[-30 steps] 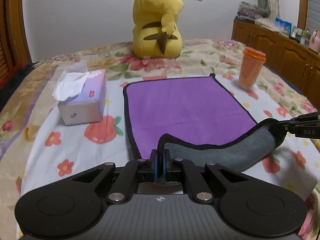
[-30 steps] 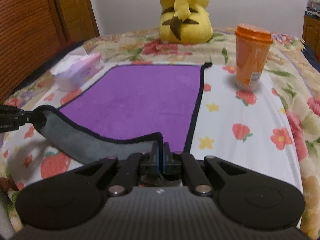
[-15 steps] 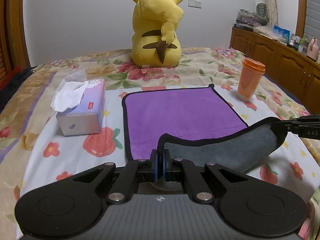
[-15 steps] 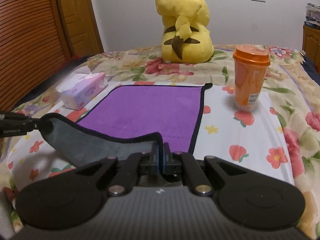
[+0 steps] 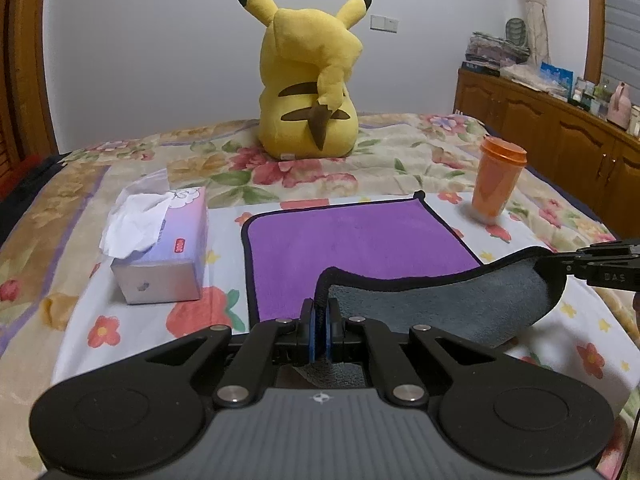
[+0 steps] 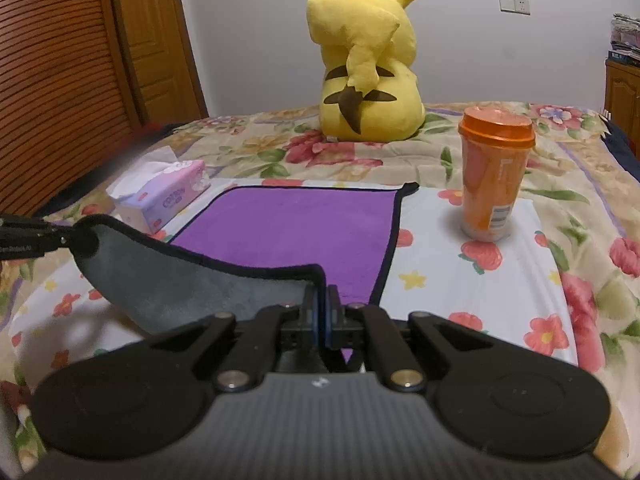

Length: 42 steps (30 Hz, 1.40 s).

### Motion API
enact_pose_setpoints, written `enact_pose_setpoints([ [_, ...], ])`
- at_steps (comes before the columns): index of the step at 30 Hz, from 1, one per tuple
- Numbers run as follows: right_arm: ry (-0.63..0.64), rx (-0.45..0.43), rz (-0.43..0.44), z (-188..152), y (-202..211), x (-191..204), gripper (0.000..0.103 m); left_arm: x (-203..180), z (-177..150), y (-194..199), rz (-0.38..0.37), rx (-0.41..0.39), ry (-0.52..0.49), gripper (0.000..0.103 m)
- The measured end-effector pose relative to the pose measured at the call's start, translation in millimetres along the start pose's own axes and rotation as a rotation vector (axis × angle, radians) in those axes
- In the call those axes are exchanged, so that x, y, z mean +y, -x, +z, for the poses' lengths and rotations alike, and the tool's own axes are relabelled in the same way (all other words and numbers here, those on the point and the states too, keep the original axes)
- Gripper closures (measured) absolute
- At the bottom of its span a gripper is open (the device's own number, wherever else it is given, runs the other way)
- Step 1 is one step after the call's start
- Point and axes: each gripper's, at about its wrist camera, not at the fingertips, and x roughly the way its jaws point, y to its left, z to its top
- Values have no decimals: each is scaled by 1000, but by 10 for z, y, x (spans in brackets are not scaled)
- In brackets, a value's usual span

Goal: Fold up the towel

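A purple towel (image 5: 352, 240) with a black hem and grey underside lies on the flowered bedspread; it also shows in the right wrist view (image 6: 296, 224). My left gripper (image 5: 320, 312) is shut on its near left corner. My right gripper (image 6: 321, 304) is shut on its near right corner. Both corners are lifted, so the near edge hangs between them with the grey side (image 5: 452, 312) showing. The right gripper also shows at the right edge of the left wrist view (image 5: 596, 268), and the left gripper at the left edge of the right wrist view (image 6: 32, 236).
A tissue box (image 5: 160, 248) stands left of the towel. An orange lidded cup (image 6: 494, 172) stands to its right. A yellow plush toy (image 5: 308, 80) sits behind the towel. Wooden cabinets (image 5: 560, 140) line the right wall, a wooden door (image 6: 152, 40) the left.
Both grippers have risen with the towel's near corners and tilted up, so more of the wall and the plush toy shows. The far half of the towel has stayed flat.
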Motion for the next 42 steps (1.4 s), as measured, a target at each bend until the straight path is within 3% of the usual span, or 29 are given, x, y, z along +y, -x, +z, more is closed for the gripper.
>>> enact_pose_setpoints([
  [25, -4, 14, 8, 87, -268, -101, 99, 20, 136, -283, 0, 2, -34, 95],
  [42, 39, -53, 0, 380, -347, -171, 99, 34, 430, -503, 38, -34, -61, 95],
])
